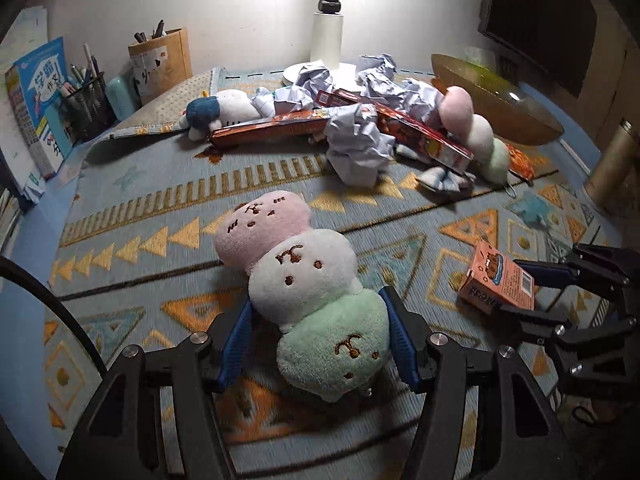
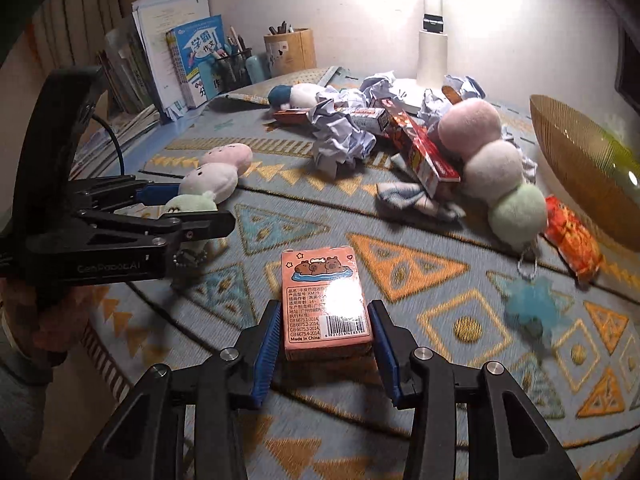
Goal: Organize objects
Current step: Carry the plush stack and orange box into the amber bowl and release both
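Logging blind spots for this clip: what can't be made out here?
- Left wrist view: underside of three-ball plush, hidden by its own body.
- Right wrist view: small print on pink box, washed out by glare.
- Both views: lamp top, cut off by upper edge.

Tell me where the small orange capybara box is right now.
The orange capybara box sits low in the right wrist view, on the patterned mat, between the right gripper fingers, right of the small three-ball plush.

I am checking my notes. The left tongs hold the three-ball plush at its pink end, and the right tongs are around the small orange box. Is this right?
Not quite. The left tongs grip the three-ball plush at its green end, not the pink one, as the left wrist view shows. The right tongs are indeed around the small orange box.
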A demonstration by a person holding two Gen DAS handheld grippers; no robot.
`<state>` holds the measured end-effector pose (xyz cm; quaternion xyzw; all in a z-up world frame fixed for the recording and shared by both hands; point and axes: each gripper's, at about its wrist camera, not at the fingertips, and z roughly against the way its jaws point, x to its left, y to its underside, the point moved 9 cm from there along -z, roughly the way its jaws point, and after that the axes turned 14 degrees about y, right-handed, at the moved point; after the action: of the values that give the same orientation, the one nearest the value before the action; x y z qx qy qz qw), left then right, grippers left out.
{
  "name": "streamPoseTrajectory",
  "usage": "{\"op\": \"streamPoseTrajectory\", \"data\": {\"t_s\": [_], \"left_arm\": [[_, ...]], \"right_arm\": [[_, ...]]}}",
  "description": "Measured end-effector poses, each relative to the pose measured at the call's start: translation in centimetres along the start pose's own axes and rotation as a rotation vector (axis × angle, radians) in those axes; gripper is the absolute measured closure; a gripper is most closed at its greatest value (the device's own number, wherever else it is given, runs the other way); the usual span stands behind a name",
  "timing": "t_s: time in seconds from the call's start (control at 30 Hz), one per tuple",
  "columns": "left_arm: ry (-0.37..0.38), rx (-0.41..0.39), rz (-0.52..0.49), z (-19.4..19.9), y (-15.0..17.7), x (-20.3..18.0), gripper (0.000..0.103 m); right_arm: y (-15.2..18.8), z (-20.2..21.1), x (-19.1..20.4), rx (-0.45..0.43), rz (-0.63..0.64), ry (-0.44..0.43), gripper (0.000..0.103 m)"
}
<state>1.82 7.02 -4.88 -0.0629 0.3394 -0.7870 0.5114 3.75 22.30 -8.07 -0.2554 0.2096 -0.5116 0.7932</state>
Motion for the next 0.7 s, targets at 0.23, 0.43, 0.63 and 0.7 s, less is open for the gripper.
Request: {"op": "streamPoseTrajectory", "data": {"t_s": [0.23, 0.43, 0.63, 0.7], "left_arm": [[0.004, 0.031, -0.031, 0.1, 2.4, -1.6, 0.030], [0.065, 0.007, 0.090, -0.1, 2.2, -1.2, 0.014], [0.036, -0.047, 0.212, -0.7, 1.0, -0.4, 0.006], [-0.001, -0.043, 0.185, -0.9, 1.1, -0.6, 0.021]], "right_arm": [[2.2, 1.3, 0.5, 0.020, -0.015, 0.009, 0.035], [2.5, 1.5, 0.9, 0.005, -0.044, -0.012, 0.027], [1.5, 1.0, -0.3, 0.000, -0.141, 0.025, 0.046], [1.5, 1.1, -0.1, -0.005, -0.117, 0.042, 0.058]]}}
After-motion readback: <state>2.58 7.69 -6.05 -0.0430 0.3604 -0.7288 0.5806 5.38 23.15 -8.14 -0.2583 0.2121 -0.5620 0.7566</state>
